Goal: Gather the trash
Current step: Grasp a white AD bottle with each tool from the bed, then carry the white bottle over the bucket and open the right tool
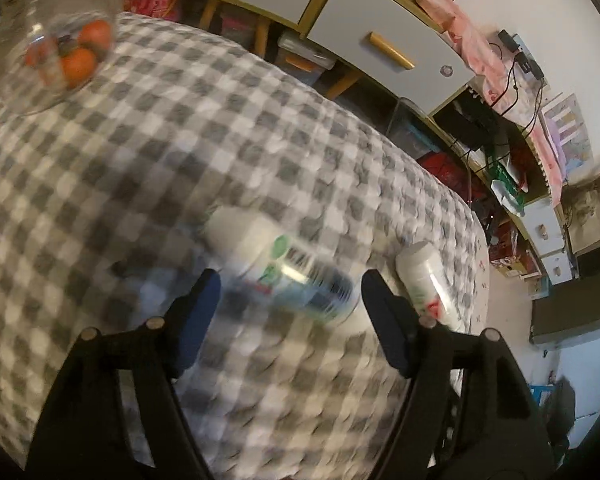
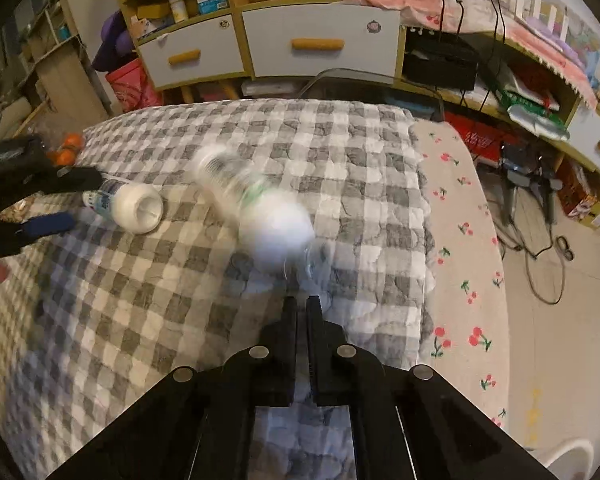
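Note:
Two white plastic bottles lie on their sides on the grey checked tablecloth point(image 1: 160, 152). In the left wrist view the nearer bottle point(image 1: 278, 266), blurred, lies just beyond and between the fingers of my open left gripper point(image 1: 290, 292). The second bottle point(image 1: 426, 282) lies right of its right finger near the table edge. In the right wrist view my right gripper point(image 2: 301, 302) is shut and empty, just behind the blurred second bottle point(image 2: 256, 204). My left gripper point(image 2: 66, 200) enters from the left, open around the first bottle point(image 2: 126, 206).
A glass bowl with oranges point(image 1: 66, 54) stands at the table's far left. A cherry-print cloth point(image 2: 456, 248) covers the right table edge. Drawers and cluttered shelves point(image 2: 320, 40) stand behind, with cables on the floor point(image 2: 540, 248) to the right.

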A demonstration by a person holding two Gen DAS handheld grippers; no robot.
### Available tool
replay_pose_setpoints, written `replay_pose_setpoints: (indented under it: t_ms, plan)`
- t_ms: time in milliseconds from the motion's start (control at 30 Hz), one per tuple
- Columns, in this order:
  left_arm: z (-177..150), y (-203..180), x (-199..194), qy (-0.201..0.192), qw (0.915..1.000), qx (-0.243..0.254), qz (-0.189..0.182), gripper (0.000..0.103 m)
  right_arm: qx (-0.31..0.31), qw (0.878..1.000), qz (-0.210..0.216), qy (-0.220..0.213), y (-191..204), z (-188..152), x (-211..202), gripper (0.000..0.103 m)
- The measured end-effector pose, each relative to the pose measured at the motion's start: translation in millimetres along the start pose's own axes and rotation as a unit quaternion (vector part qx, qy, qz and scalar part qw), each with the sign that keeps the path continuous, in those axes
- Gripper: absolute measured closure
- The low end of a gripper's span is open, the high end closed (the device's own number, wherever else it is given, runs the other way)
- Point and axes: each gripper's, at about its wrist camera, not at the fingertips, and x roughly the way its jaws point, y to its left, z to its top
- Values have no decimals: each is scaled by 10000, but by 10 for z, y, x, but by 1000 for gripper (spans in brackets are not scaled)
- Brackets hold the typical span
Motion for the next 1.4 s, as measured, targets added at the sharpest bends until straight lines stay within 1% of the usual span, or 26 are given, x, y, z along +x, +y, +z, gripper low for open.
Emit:
replay_pose_setpoints:
  t_ms: [67, 100, 167, 233, 267, 300, 333, 367, 400, 467, 500, 600, 667, 700, 733, 767, 800, 833, 867, 900, 1100, 1300, 1400]
  plan:
    - [37, -35, 47, -35, 9999, 12, 135, 30, -109, 9999, 43, 10, -52, -51, -75, 98]
    - [60, -52, 96, -25, 9997, 14, 260, 30, -136, 9999, 71, 4, -78, -67, -113, 98]
    - [86, -38, 168, 18, 9993, -13, 365, 31, -53, 9997, 257, 27, -157, -90, -181, 97]
    - [90, -4, 245, 116, 9991, 9, 420, 40, 87, 9995, 291, 14, -245, -77, -229, 87]
    - [78, 8, 242, 85, 9989, 65, 465, 43, 134, 9996, 254, -21, -278, -66, -254, 78]
    - [61, 3, 227, 45, 9984, 226, 521, 47, 144, 9996, 222, -60, -299, -42, -271, 67]
    - [41, 2, 224, 48, 9980, 359, 511, 53, 124, 9997, 203, -83, -304, -14, -278, 61]
    - [12, 6, 208, 50, 9973, 527, 503, 54, 107, 9997, 186, -122, -305, 19, -281, 44]
    - [-19, 7, 192, 46, 9964, 688, 485, 56, 91, 9996, 199, -193, -297, 57, -285, 38]
    - [-124, 62, 132, 81, 9945, 997, 311, 58, 23, 9994, 243, -240, -246, 133, -263, 38]
    - [-155, 94, 110, 84, 9941, 1049, 256, 58, -47, 9995, 221, -232, -191, 169, -227, 38]
    - [-293, 271, 1, 105, 9936, 1120, 39, 59, -275, 9992, 154, -245, -40, 299, -92, 38]
    - [-332, 327, -47, 134, 9938, 1100, 28, 60, -320, 9991, 237, -165, 58, 365, 32, 38]
    - [-354, 355, -77, 147, 9938, 1099, 67, 60, -331, 9990, 288, -68, 91, 386, 105, 40]
    - [-373, 366, -94, 152, 9937, 1104, 99, 60, -350, 9989, 296, 54, 138, 396, 176, 45]
    - [-398, 372, -115, 158, 9935, 1117, 132, 60, -436, 9987, 213, 171, 206, 391, 246, 62]
    - [-438, 380, -140, 169, 9932, 1142, 161, 60, -538, 9985, 16, 125, 263, 381, 249, 65]
    - [-487, 383, -165, 178, 9930, 1159, 168, 60, -594, 9982, -59, 80, 302, 365, 231, 66]
    - [-534, 387, -188, 198, 9927, 1179, 173, 60, -579, 9983, 7, 105, 328, 348, 216, 70]
    - [-570, 375, -201, 211, 9925, 1195, 171, 60, -533, 9984, 83, 161, 347, 324, 196, 75]
    - [-790, 276, -357, 254, 9906, 1346, 59, 61, -615, 9978, -142, 202, 480, 44, -123, 77]
    - [-1054, 239, -687, 174, 9888, 1473, -134, 61, -685, 9971, -251, 215, 471, -367, -602, 77]
    - [-1212, 240, -845, 140, 9878, 1529, -245, 61, -839, 9953, -414, 238, 475, -556, -853, 77]
